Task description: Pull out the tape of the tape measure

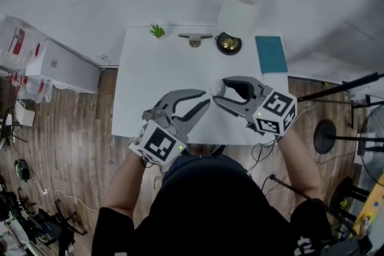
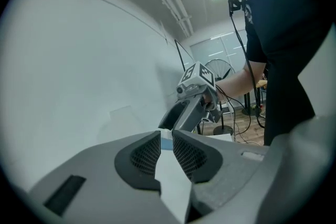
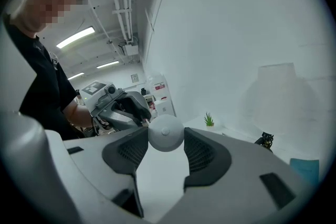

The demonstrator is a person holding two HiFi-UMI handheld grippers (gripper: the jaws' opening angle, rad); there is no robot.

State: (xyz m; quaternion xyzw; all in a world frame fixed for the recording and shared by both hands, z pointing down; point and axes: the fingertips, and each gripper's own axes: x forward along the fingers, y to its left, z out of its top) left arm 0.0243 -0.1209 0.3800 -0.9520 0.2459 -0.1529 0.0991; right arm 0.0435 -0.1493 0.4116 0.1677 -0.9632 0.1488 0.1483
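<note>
Tape measure (image 3: pixel 166 132) clamped in R claw (image 3: pixel 165 137); L claw (image 2: pixel 166 137) jaws narrowly apart.

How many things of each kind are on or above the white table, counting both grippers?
grippers: 2 (left gripper, right gripper)
tape measure: 1
lamp: 1
plant: 1
teal book: 1
dark round ornament: 1
grey metal piece: 1
total: 8

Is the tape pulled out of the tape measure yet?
Not yet. Done: the round white tape measure is lifted off the table, clamped in the right gripper. In hand: the left gripper, jaws narrowly apart, sits at it. To do: the pull; no tape shows.
</note>
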